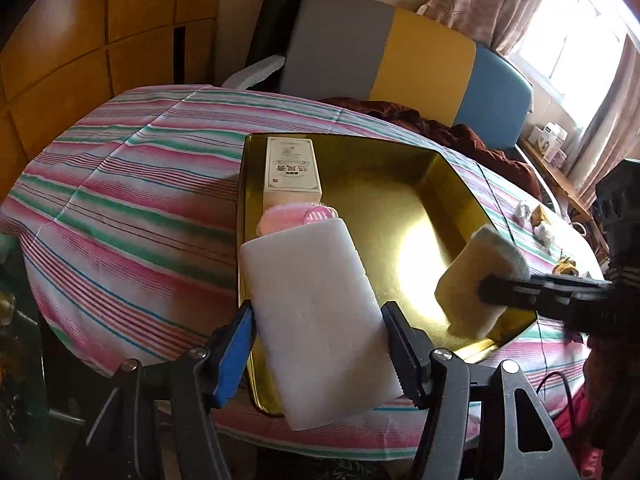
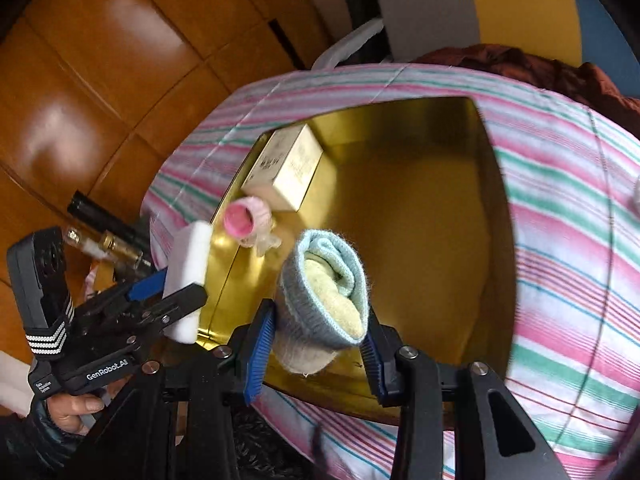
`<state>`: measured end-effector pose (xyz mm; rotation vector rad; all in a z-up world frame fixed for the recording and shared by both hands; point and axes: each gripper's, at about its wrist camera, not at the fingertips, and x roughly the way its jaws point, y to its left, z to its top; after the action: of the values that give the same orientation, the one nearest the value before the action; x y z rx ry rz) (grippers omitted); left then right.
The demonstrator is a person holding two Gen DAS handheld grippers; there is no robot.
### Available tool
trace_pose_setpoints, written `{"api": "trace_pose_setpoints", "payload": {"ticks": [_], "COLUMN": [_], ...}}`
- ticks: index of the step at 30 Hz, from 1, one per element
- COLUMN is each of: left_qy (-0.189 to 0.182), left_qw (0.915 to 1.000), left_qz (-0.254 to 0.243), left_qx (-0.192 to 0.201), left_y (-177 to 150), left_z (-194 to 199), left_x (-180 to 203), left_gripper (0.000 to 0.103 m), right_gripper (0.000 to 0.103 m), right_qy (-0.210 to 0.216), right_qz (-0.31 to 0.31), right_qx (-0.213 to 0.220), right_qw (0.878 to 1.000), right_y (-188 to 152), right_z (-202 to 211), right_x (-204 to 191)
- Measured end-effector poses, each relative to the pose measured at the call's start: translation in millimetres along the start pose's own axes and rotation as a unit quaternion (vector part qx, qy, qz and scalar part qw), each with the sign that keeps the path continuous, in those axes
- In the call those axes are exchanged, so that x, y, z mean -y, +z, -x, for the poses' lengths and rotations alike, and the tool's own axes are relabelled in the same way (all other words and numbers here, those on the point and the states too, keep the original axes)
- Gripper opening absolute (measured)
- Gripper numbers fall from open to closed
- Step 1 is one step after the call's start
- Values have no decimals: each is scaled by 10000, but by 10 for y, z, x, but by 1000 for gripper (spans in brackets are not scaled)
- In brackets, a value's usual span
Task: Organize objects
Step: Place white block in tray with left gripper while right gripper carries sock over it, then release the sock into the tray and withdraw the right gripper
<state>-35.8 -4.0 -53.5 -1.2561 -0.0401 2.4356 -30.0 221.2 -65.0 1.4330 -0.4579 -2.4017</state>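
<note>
Now the left tongs (image 1: pixel 318 354) pinch a white foam block (image 1: pixel 316 300) at the lower middle of the frame, over the near edge of the gold tray (image 1: pixel 440 184). The right tongs (image 2: pixel 318 340) pinch a rolled sock (image 2: pixel 324 300) (blue outside, yellow inside) above the tray. A cream box (image 1: pixel 292 170) and a pink item (image 1: pixel 296 216) lie inside, on the striped table (image 1: pixel 120 200).

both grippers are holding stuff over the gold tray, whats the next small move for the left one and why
Probably lower the left gripper and set the white foam block on the gold tray floor, then open. The block is clamped over the tray's near left edge, just short of the pink item and the cream box, while the right gripper holds the rolled sock further right.
</note>
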Motion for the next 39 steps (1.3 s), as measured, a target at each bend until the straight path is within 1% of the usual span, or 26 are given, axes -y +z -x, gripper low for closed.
{"api": "trace_pose_setpoints", "payload": {"ticks": [2,5,8,10,16,18,19,20,25,28,32,35,36,38,39], "left_qy": [28,2,11,-11,-22,-49,-78,-86,53,100,142,171,183,217,231], "left_qw": [10000,9999,9996,9992,9992,9993,9992,9992,9995,9996,9990,9981,9979,9975,9974], "left_qz": [-2,-80,-292,-403,-369,-356,-362,-363,-309,-240,-136,-146,-150,-154,-162], "left_qx": [-37,-71,15,2,-123,-130,-141,-144,-79,112,405,575,607,654,667], "left_y": [14,10,-3,-12,-40,-53,-61,-66,-70,-37,43,93,104,116,118], "left_z": [-56,-108,-100,-124,-202,-210,-219,-226,-188,-82,55,124,139,156,159], "left_x": [3,33,104,147,131,128,128,126,87,63,59,108,123,164,182], "left_gripper": [64,64,65,66,67,69,71,72,73,73,82,83,85,91,91], "right_gripper": [40,40,40,41,43,46,48,48,50,50,50,51,51,52,52], "right_qy": [28,-58,-121,-149,-275,-362,-407,-462,-545,-592,-687,-875,-956,-1103,-1177], "right_qz": [62,80,-34,-84,-128,-184,-208,-229,-306,-323,-294,-153,-86,39,88], "right_qx": [-98,-245,-293,-335,-404,-360,-342,-309,-116,9,122,230,284,387,432], "right_qw": [9999,9997,9995,9993,9987,9985,9984,9982,9980,9977,9971,9958,9950,9931,9921], "right_y": [7,-27,-42,-53,-80,-80,-80,-78,-74,-74,-86,-104,-110,-126,-131], "right_z": [-83,-166,-217,-233,-270,-265,-256,-239,-125,-54,11,69,89,130,148], "right_x": [-47,-51,-9,17,40,66,72,80,114,111,87,23,-6,-49,-66]}}
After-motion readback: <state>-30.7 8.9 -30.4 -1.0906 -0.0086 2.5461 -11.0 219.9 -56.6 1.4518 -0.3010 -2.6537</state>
